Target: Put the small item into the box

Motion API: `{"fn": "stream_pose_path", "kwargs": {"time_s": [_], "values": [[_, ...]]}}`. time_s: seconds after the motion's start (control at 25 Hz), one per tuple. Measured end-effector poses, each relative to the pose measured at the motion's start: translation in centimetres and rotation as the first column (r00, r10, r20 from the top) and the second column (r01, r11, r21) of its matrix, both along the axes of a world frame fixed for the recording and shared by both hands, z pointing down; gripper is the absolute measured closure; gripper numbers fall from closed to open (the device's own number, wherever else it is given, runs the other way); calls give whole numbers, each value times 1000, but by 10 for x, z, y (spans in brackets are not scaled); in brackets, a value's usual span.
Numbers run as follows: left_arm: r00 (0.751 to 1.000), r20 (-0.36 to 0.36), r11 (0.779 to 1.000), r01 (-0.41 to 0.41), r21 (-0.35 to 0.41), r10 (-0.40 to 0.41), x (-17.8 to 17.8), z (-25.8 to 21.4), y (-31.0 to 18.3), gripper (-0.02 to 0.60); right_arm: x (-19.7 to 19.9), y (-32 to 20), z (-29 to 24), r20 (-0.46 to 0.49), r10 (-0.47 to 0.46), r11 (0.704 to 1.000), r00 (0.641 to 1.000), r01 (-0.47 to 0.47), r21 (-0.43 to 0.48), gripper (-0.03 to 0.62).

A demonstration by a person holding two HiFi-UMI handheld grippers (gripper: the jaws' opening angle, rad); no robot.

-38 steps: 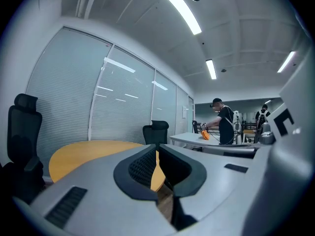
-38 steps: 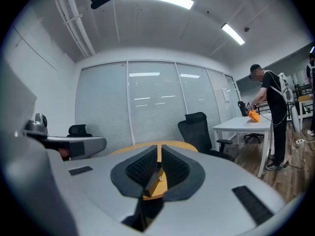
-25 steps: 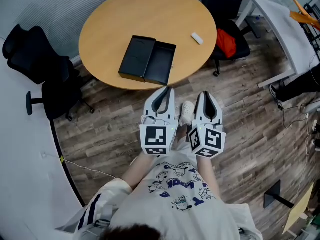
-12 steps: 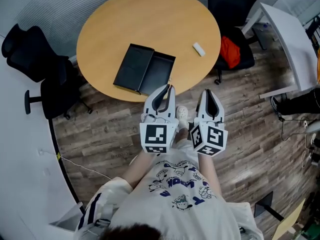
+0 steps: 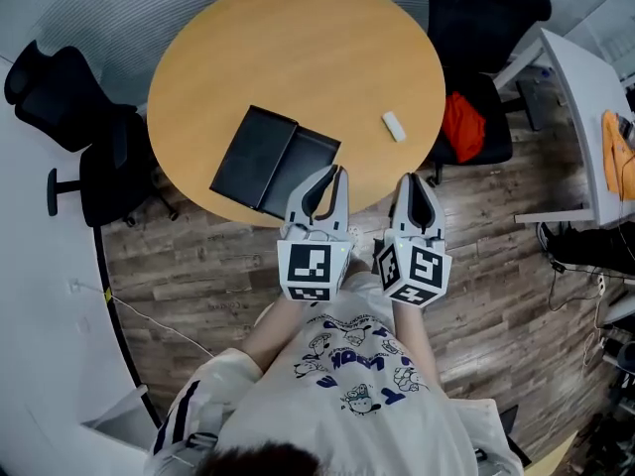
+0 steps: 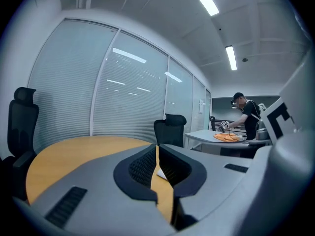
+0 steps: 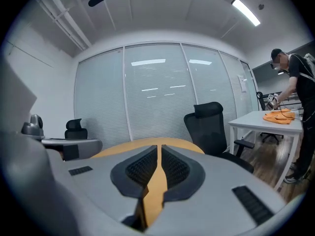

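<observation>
1 overhead, 2 low level — shared round table (image 5: 298, 58)

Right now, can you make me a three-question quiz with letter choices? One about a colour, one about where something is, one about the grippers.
1. What colour is the flat open box? A) red B) black C) white
2. Where is the small white oblong item? A) inside the box B) on the floor C) on the round wooden table, right of the box
3. How are the left gripper and right gripper? A) shut, empty B) wide open C) holding the item
Answers: 1 B, both halves look black. 2 C, it lies on bare tabletop. 3 A, jaws together, nothing between.
</observation>
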State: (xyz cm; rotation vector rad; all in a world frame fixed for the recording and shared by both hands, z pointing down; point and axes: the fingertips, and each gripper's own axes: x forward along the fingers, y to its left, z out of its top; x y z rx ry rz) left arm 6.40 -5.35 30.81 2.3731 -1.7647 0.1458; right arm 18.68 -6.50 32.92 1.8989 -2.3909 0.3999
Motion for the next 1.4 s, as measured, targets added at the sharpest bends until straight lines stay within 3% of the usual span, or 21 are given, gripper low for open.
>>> {"fn": "stream_pose_path", "kwargs": {"time_s": [0.72, 1.4], "values": [[997, 15, 995, 80, -62, -79, 30, 26, -96, 552, 31, -117, 32, -16, -93, 993, 996, 92, -75, 549], [992, 19, 971, 125, -202, -124, 25, 77, -126, 552, 26, -150, 93, -81, -167, 964, 983, 145, -225, 548]]}}
